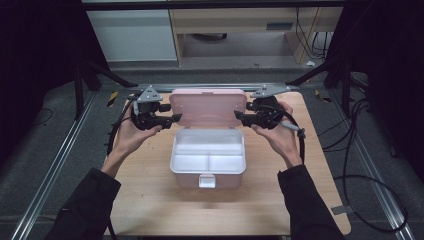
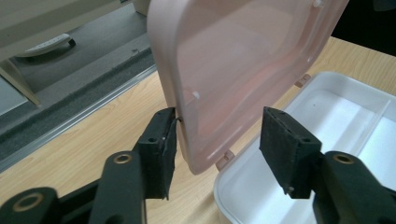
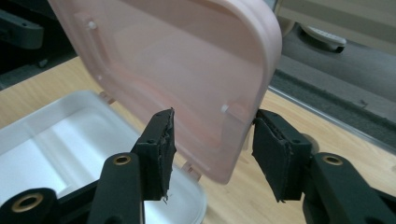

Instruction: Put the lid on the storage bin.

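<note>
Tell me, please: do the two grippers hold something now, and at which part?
Nothing is clamped. Each gripper, left and right, has its open fingers around a side edge of the raised pink lid, near the hinge.

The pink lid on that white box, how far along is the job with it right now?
Done: the pink lid stands raised above the white box, showing its bare compartments. In hand: the left tool and right tool each straddle a side edge of the lid, jaws open, not clamped. Left: probably gripping it and swinging it fully back or shut; which way cannot be told.
</note>
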### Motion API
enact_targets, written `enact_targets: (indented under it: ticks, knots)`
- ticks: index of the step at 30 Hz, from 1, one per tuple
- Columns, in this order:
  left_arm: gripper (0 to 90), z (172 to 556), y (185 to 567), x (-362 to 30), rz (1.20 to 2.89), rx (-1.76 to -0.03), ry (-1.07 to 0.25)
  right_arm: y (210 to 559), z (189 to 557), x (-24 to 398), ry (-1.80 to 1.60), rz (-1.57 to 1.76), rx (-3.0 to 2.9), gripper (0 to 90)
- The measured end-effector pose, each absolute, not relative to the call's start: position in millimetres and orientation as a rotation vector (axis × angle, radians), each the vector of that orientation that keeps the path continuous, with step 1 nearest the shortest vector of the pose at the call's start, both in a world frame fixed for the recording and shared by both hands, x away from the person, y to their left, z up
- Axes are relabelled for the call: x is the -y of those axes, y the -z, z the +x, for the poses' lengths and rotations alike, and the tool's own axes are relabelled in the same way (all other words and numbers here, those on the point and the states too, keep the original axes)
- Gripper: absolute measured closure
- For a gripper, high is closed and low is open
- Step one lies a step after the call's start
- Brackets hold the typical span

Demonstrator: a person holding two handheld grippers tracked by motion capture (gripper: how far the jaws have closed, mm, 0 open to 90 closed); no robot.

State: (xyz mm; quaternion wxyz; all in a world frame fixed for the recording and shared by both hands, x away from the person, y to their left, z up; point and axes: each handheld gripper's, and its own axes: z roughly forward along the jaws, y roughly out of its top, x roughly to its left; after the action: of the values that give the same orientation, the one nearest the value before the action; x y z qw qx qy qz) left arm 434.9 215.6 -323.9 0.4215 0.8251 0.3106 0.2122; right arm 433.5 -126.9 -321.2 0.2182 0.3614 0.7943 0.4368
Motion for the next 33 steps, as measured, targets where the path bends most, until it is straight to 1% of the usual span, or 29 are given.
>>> enact_targets:
  ticks: [3,8,12,14,17,22,26,33]
  knots:
    - [50.6,428.6,325.5,-216.5,2.077,-0.773,-0.534,324.9,425.5,128.1,-1.203,0.991,-2.216,51.0]
    - [58.2,416.6,329.1,-222.0,2.077,-0.757,-0.521,329.0,417.6,134.8,-1.204,0.963,-2.248,60.4]
    - [63.1,411.1,331.9,-225.0,2.081,-0.749,-0.509,332.5,412.0,136.5,-1.201,0.946,-2.255,64.6]
    - [64.6,406.6,334.9,-227.0,2.086,-0.741,-0.495,334.5,407.7,138.7,-1.199,0.927,-2.260,69.0]
    - [65.4,400.6,339.6,-229.1,2.085,-0.732,-0.470,337.2,400.2,142.0,-1.204,0.909,-2.279,72.8]
    - [65.2,390.1,348.6,-229.8,2.110,-0.726,-0.459,344.0,387.8,143.8,-1.199,0.874,-2.306,72.0]
    - [62.6,380.6,355.9,-234.8,2.120,-0.734,-0.464,352.3,377.8,147.2,-1.196,0.869,-2.323,67.2]
    - [56.7,370.6,372.1,-251.2,2.099,-0.804,-0.431,369.2,368.1,157.2,-1.156,0.905,-2.330,59.7]
